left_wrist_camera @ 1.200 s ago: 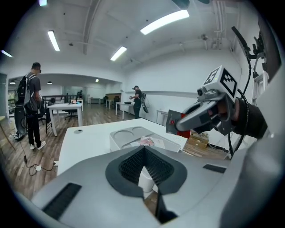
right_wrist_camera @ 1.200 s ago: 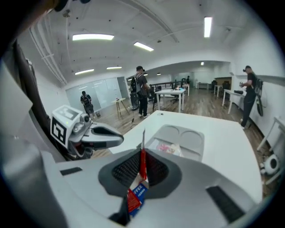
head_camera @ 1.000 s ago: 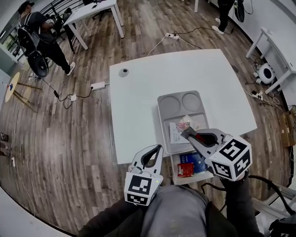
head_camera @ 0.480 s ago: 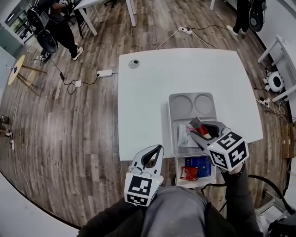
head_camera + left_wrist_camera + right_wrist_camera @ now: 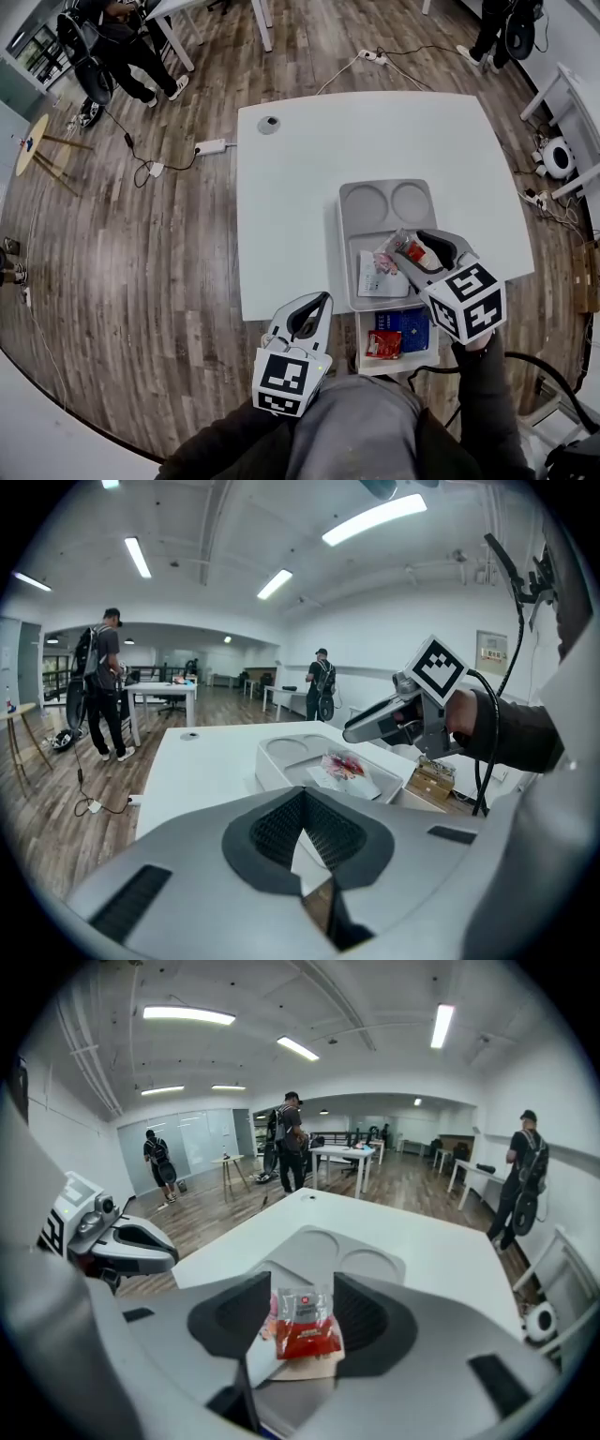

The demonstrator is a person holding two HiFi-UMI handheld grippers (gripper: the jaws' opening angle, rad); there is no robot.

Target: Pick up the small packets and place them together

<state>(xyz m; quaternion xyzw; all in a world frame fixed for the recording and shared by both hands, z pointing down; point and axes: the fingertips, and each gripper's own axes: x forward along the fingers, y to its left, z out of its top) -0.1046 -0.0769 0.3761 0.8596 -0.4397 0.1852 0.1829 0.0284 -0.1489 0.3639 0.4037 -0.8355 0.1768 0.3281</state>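
Note:
A grey tray [image 5: 352, 202] lies on the white table [image 5: 300, 169], with a small heap of packets [image 5: 378, 273] in its near compartment. My right gripper [image 5: 400, 251] hovers just over that heap. Its jaws have just been opening, and a red-and-clear packet [image 5: 305, 1326] sits between them on the heap, the pads standing off it. That gripper [image 5: 375, 722] also shows over the tray [image 5: 281, 752] in the left gripper view. My left gripper [image 5: 322, 300] hangs off the table's near edge, shut and holding nothing.
A white bin [image 5: 427, 358] below the tray's near end holds a blue packet [image 5: 403, 324] and a red packet [image 5: 380, 345]. A small round grey cap [image 5: 269, 123] sits at the table's far left. People stand by other tables further back.
The right gripper's jaws have spread apart around the red packet and it has sunk slightly toward the tray. The left gripper has stayed put.

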